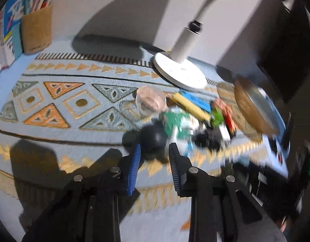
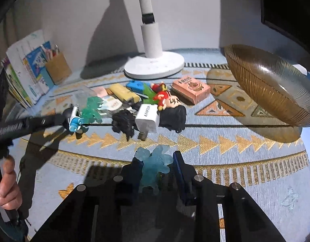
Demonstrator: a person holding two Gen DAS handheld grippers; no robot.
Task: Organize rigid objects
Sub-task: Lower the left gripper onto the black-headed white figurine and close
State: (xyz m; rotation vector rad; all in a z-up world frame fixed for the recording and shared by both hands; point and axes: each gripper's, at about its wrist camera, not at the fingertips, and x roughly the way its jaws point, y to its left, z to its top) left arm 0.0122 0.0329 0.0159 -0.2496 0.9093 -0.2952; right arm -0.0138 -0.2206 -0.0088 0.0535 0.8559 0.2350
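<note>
The right tongs point(image 2: 155, 162) are pinching a translucent pale-blue plastic figurine point(image 2: 153, 167) between their blue-padded fingers point(image 2: 180, 171), and the toy is lifted clear of the patterned blue-and-orange cloth point(image 2: 215, 141) that covers the counter. It seems to be carried this way because the ribbed amber glass bowl point(image 2: 272, 84) stands tilted off to the right, well apart from the clutter — a likely place to gather the small things.

The left tongs point(image 1: 154, 151) are spread, their fingers either side of a dark rounded object point(image 1: 155, 139) at the near edge of the pile. The view is blurred, so I cannot tell whether the pads touch it. From the right wrist the same tool reaches in from the left toward a translucent green plastic figurine point(image 2: 92, 109), with the person's left hand point(image 2: 7, 189) gripping its handle.

The remaining rigid items lie bunched in front of the white round lamp base point(image 2: 155, 66): a white wall charger point(image 2: 148, 121), a pink printed box point(image 2: 190, 87), a yellow block point(image 2: 123, 92), a red-clad doll with black hair point(image 2: 167, 104). A brown cup of pencils point(image 2: 58, 66) stands back left by the wall — out of the working area.

Most of the sorting looks still to be done.
</note>
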